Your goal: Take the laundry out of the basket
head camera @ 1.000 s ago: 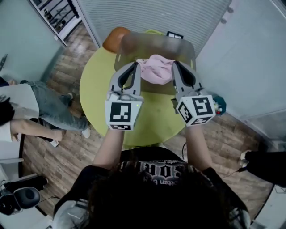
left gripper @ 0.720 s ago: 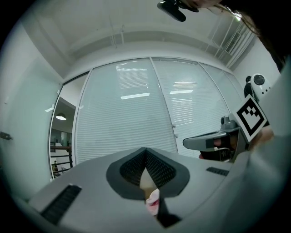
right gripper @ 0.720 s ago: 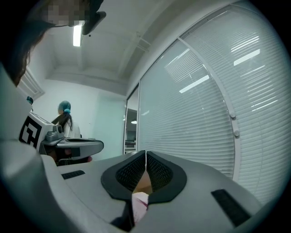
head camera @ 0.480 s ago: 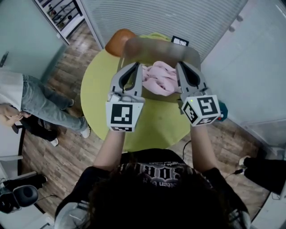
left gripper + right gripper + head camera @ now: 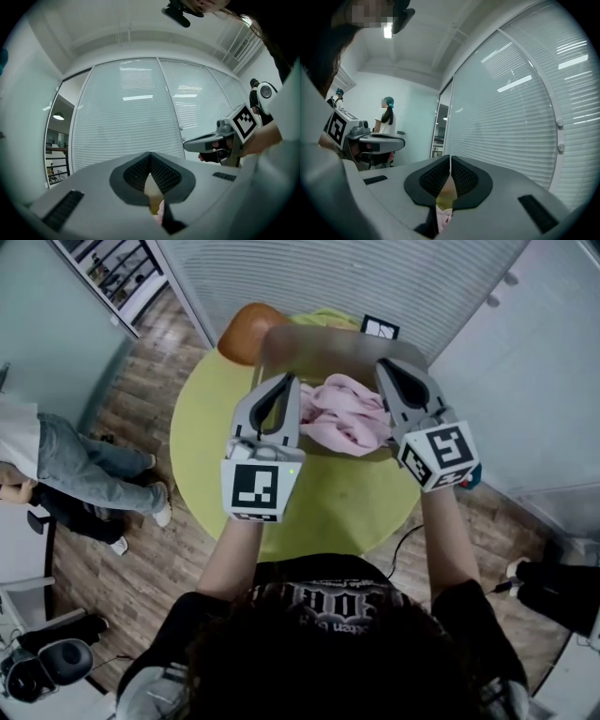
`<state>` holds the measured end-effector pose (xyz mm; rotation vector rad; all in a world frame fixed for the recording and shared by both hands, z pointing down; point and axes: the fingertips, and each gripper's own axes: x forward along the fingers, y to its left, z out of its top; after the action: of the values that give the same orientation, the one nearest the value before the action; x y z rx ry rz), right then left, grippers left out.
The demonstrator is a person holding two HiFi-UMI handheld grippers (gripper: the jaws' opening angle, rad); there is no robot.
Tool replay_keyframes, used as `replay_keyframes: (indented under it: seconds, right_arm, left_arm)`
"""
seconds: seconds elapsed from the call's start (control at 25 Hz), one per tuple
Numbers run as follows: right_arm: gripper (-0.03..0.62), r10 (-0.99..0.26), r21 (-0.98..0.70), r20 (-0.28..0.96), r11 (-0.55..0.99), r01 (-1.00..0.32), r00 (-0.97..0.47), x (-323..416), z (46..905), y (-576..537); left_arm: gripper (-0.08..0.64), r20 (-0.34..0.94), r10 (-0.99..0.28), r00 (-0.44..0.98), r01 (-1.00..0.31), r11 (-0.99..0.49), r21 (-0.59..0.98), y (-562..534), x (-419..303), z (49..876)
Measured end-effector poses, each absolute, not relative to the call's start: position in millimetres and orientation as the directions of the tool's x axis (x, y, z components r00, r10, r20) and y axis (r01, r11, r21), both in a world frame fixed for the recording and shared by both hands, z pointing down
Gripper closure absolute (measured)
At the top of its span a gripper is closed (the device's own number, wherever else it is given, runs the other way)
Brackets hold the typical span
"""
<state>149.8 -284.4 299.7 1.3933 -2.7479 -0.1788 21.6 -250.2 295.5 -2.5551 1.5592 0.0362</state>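
Clearly, the pink laundry (image 5: 347,413) is stretched above the basket (image 5: 319,338) between the left gripper (image 5: 284,381) and the right gripper (image 5: 386,367), whose 2 jaw pairs are pressed together on its cloth.

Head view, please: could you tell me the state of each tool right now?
Left tool: closed, pink cloth caught low between its jaws.
Right tool: closed, the same pink cloth caught low between its jaws.

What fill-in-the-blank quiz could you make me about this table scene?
1. The laundry is ___ in colour.
2. It lies in a ___.
3. The table below has a ___ top.
Missing words: pink; basket; round.
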Motion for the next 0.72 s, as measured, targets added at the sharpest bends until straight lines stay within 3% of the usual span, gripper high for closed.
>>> replay_keyframes:
  seconds: [0.56,0.64,0.72]
  right_arm:
    - [0.557,-0.623,0.168,0.142,0.781,-0.601,-0.769,118.4,338.0,-304.6]
    - [0.519,-0.582,0.171,0.176,0.812,-0.558,-0.794,114.3,346.0,-303.9]
    - [0.424,-0.528,0.162,0.233,0.849,-0.503,-0.817,110.0,357.1,-302.3]
  left_arm:
    - [0.561,-0.086,-0.876,0.475,-0.878,-0.466,-0.109,-262.7,19.8,304.3]
    - [0.561,-0.085,-0.874,0.479,-0.876,-0.47,-0.11,-263.7,20.4,303.4]
    - [0.561,-0.079,-0.872,0.484,-0.873,-0.475,-0.109,-264.4,20.8,302.5]
